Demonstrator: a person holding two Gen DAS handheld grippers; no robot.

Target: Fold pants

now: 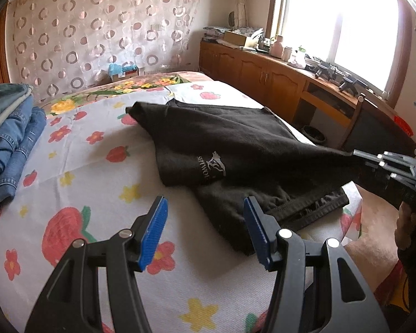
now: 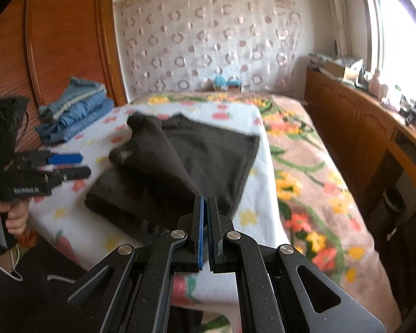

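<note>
Black pants (image 1: pixel 235 149) with a white logo lie partly folded on the flowered sheet; they also show in the right wrist view (image 2: pixel 180 161). My left gripper (image 1: pixel 205 222) is open and empty, just in front of the pants' near waistband edge. My right gripper (image 2: pixel 205 202) is shut on a pulled-up corner of the black pants and holds the cloth taut above the bed. The right gripper shows at the right edge of the left wrist view (image 1: pixel 357 156), and the left gripper at the left of the right wrist view (image 2: pixel 77 163).
A stack of folded jeans (image 1: pixel 8 144) sits at the bed's left side (image 2: pixel 75 113). A wooden cabinet (image 1: pixel 277 77) with clutter runs under the window on the right. A wooden wardrobe (image 2: pixel 66 36) stands behind the jeans.
</note>
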